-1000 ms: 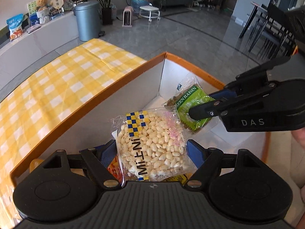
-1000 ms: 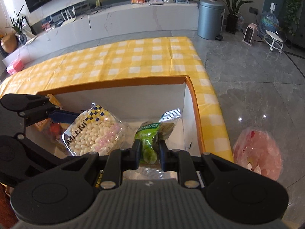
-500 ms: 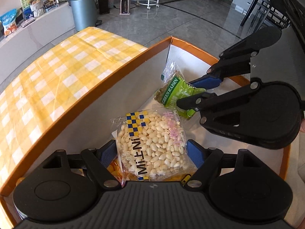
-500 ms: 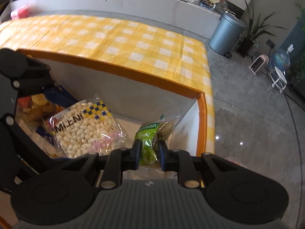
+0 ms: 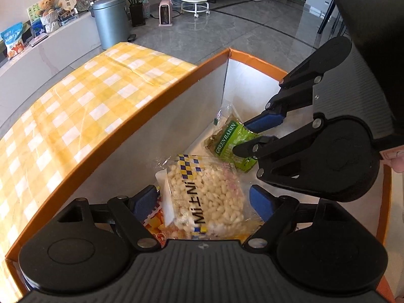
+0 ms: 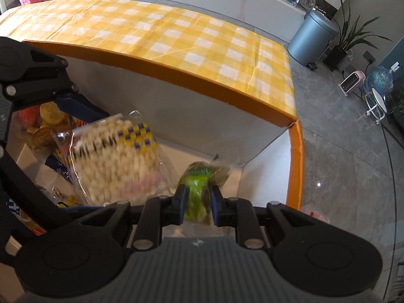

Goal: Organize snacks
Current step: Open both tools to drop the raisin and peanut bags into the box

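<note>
Left wrist: left gripper [image 5: 203, 199] jaws opening since earlier — puffed-snack bag [image 5: 205, 193] seemingly freed.

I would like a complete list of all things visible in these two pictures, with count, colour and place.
box: one, orange rim, white inside, on the table
tablecloth: one, yellow-white check, behind the box
puffed snack bag: one, clear, between the left jaws
raisin bag: one, green, near the box corner
bin: one, grey-blue, on the floor
left hand-held gripper: one, black, opening
right hand-held gripper: one, black, shut on the raisin bag
</note>
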A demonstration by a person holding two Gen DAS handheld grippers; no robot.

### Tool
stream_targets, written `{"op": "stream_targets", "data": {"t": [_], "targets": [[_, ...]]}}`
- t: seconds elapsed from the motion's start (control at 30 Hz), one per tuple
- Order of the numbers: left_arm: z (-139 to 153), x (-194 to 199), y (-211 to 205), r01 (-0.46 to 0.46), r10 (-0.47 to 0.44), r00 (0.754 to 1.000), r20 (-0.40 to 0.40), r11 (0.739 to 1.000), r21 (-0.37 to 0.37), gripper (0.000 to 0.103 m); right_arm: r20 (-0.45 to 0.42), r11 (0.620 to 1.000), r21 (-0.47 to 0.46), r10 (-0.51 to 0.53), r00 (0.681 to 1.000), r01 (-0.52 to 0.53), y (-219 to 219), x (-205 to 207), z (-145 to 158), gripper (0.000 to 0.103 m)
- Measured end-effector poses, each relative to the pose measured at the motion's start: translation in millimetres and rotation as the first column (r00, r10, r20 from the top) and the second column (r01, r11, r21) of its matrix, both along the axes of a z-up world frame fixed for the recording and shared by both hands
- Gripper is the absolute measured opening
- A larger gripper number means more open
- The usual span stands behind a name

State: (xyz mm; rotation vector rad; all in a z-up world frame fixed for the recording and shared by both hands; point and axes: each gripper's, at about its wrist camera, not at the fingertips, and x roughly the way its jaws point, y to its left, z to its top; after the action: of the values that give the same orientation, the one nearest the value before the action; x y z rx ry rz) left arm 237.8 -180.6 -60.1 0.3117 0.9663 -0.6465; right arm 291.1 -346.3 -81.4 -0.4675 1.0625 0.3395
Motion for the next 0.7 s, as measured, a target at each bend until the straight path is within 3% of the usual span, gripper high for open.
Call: {"op": "stream_targets", "data": {"t": [0.13,0.5,0.7], "targets": [[6.5,2.0,5.5,-0.012,0.012,1.0,-0.004,1.0,-0.018,0.098,0.004,1.0,0.008,-0.009,1.0,0.009,0.4,-0.8,3.6,0.022],[26.2,-16.4,13.5,-0.004,0.006,0.999,0.046,1.0,-0.024,0.099,0.046,0.996,0.062,-0.069,0.997,0.067,-2.2,-12.4,29.7,0.046],[40.8,-29.4,22.2,-0.027,0.03,0.997,0.064,0.998,-0.05,0.099,0.1,0.986,0.129,-0.12,0.988,0.107,0.5,-27.6,54.7,0.052]]}}
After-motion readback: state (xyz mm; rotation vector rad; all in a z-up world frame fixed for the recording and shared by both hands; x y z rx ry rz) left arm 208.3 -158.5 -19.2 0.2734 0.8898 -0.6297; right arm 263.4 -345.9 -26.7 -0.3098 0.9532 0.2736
